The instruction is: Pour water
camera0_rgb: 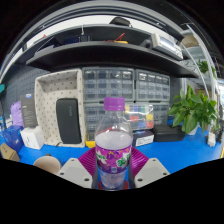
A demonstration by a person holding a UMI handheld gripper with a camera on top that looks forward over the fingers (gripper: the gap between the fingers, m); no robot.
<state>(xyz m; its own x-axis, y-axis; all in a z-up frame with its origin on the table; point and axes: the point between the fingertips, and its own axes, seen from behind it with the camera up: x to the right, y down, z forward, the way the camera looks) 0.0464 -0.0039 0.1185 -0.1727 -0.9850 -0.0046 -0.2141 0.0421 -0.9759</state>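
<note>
Gripper (112,172) fingers clamp bottle (113,145) both sides; bottle base cut off. Plant (197,108) far right.

1. One water bottle (113,145) here, purple cap and a pink label, standing upright between the fingers.
2. Two fingers (72,172) on the one gripper (112,172), one at each side of that bottle.
3. One leafy green plant (194,108) off beyond the bottle.
4. One white microwave (62,120) back there, dark door facing us.
5. One blue table (180,152) under it all.
</note>
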